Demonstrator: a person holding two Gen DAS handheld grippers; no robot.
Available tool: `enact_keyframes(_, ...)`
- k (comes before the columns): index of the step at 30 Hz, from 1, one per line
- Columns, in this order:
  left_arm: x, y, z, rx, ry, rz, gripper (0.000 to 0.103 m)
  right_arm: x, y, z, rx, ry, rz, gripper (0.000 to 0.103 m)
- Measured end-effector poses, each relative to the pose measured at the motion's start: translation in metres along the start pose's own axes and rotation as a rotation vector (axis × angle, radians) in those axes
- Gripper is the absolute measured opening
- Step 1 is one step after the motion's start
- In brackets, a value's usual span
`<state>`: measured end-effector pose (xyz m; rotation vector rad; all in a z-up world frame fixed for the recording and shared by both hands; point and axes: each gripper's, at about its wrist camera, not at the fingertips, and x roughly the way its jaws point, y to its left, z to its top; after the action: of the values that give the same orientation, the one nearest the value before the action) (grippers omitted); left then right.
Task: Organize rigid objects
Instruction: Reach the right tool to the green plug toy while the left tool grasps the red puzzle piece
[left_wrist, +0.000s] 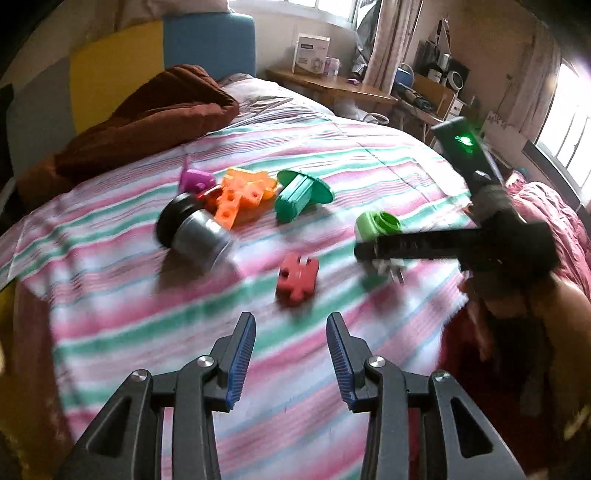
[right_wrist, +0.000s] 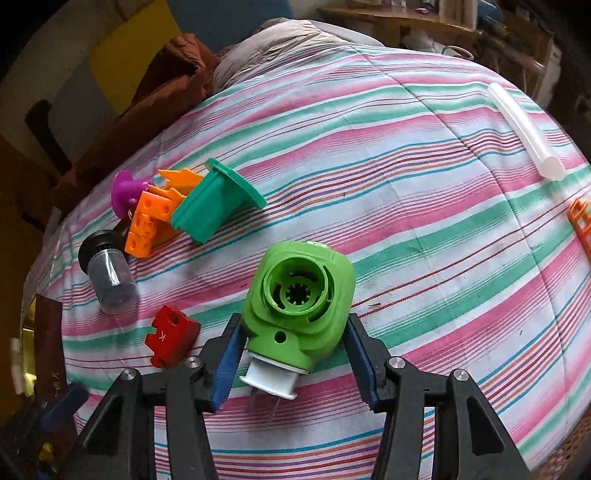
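My right gripper (right_wrist: 294, 325) is shut on a light green plug-in device (right_wrist: 299, 299) with a white plug base, held just above the striped bedspread (right_wrist: 406, 221). The left wrist view shows that device (left_wrist: 376, 223) in the right gripper (left_wrist: 369, 251) at the right. My left gripper (left_wrist: 291, 321) hangs open and empty, short of a red block (left_wrist: 298, 278). The red block (right_wrist: 171, 334) lies left of the green device. Farther back are a clear jar with a black lid (left_wrist: 199, 232), orange blocks (left_wrist: 240, 199), a teal flanged piece (left_wrist: 299, 195) and a purple piece (left_wrist: 195, 179).
A white tube (right_wrist: 524, 129) and an orange frame piece (right_wrist: 581, 221) lie at the bed's right side. A brown blanket (left_wrist: 147, 118) is heaped at the headboard. A wooden desk (left_wrist: 332, 85) with boxes stands behind the bed. Pink cloth (left_wrist: 546, 206) lies at the right.
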<state>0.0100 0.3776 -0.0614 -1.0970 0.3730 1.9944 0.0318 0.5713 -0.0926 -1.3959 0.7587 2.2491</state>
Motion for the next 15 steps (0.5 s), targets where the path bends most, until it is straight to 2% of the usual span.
enact_keyframes(3, 0.021, -0.01, 0.011, 0.065, -0.001, 0.024, 0.04, 0.001, 0.0, 0.002, 0.014, -0.002, 0.008, 0.054)
enact_keyframes(5, 0.034, -0.014, 0.017, 0.092, 0.0, 0.011, 0.04, 0.002, -0.003, 0.003, 0.039, -0.004, 0.024, 0.054)
enact_keyframes(10, 0.056, -0.016, 0.023, 0.093, 0.007, -0.005, 0.04, 0.005, -0.008, 0.008, 0.07, -0.006, 0.043, 0.054)
enact_keyframes(12, 0.061, -0.017, 0.023, 0.104, -0.014, 0.004, 0.04, 0.005, -0.008, 0.008, 0.068, -0.005, 0.041, 0.054)
enact_keyframes(15, 0.072, -0.019, 0.02, 0.13, -0.004, 0.019, 0.037, 0.005, -0.006, 0.009, 0.067, -0.005, 0.037, 0.054)
